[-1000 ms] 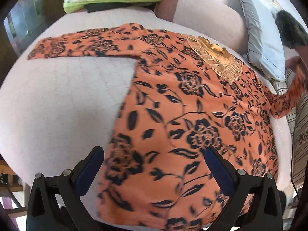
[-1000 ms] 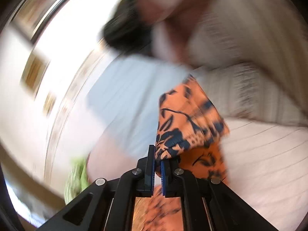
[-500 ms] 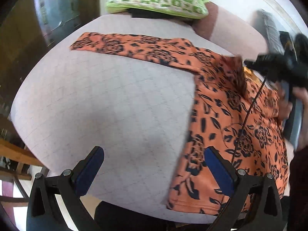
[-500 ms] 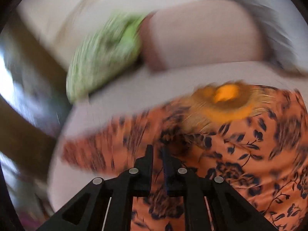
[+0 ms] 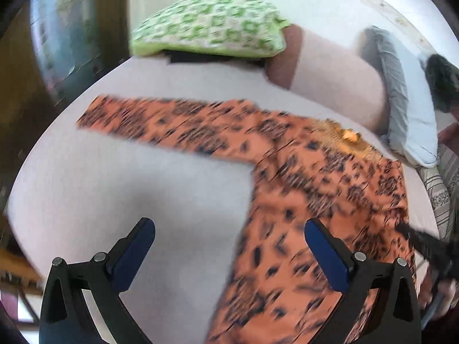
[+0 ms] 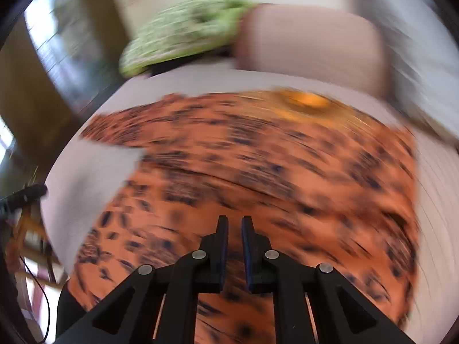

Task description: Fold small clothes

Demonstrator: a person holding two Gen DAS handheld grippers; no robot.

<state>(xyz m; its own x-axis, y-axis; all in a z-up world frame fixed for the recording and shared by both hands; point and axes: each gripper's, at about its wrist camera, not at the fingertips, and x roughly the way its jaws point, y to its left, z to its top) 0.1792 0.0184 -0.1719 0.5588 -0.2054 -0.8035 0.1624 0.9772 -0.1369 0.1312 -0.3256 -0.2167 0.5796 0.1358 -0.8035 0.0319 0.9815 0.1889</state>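
From the left wrist, the left gripper [image 5: 229, 246] hangs wide open and empty over the pale bed cover [image 5: 129, 189], with the orange floral garment [image 5: 315, 200] spread flat ahead and to its right — one long sleeve [image 5: 160, 123] stretched out leftward, well beyond the tips. From the right wrist, the right gripper [image 6: 234, 229] is nearly closed on nothing, right above the garment's body. Judging by this, the left hand is nearer the sleeve — its long axis runs across the view.
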